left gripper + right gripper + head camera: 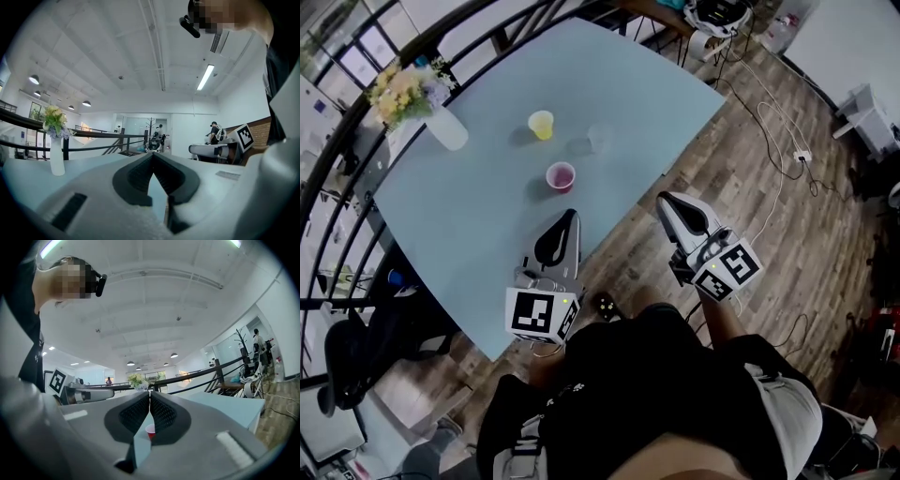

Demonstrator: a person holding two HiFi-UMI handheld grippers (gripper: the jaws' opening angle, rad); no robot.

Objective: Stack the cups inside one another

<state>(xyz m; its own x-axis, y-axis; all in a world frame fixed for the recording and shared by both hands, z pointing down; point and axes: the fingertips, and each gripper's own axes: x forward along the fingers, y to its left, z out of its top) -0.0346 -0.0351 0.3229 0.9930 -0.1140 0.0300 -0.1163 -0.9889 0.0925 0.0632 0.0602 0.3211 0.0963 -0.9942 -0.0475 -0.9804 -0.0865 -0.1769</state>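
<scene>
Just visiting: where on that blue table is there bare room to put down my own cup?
Widest bare patch: the far end of the table, beyond the yellow cup and clear cup. Another lies on the near left, between the vase and the left tool. The middle is crowded: those cups and the red cup sit close together.

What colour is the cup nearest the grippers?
Red: the cup shows best in the head view.

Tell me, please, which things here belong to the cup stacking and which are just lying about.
For the job: yellow cup, clear cup and red cup, standing apart on the blue table; left gripper and right gripper, both shut, empty.

Lying about: vase of flowers on the table; cables on the floor.
</scene>
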